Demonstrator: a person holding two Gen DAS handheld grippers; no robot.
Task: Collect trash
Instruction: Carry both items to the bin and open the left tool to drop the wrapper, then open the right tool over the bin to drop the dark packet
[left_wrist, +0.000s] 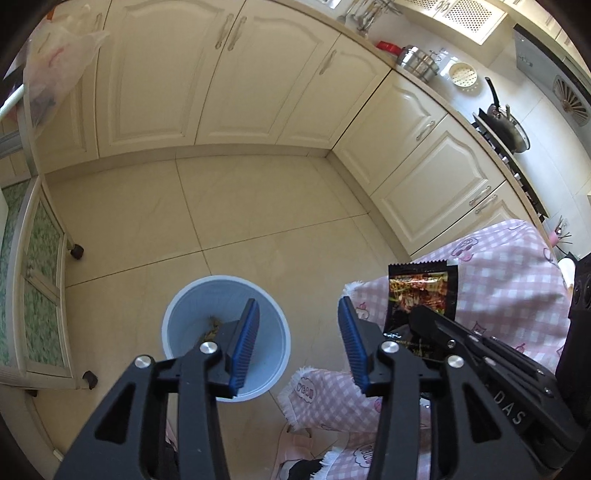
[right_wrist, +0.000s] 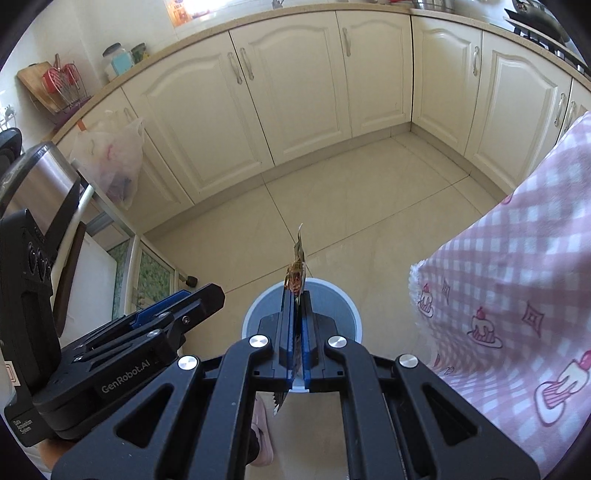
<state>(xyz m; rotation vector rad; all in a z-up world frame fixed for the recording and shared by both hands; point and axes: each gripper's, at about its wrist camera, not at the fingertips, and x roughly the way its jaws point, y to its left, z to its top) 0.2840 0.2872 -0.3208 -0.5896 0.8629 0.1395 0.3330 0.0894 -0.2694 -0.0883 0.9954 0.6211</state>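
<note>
Starting on the left, your left gripper (left_wrist: 299, 343) hangs over the pale blue trash bin (left_wrist: 226, 338) on the tiled floor (left_wrist: 258, 206), fingers spread apart with nothing between them, and there's already a bit of brownish scrap at the bottom of the bin. Moving right, your right gripper (right_wrist: 296, 332) is clamped tight on a dark snack wrapper (right_wrist: 296, 266), held edge-on right above the bin's rim. Past that, far right, the pink checked cloth (right_wrist: 517, 280) with little cake prints hangs down beside the bin.
</note>
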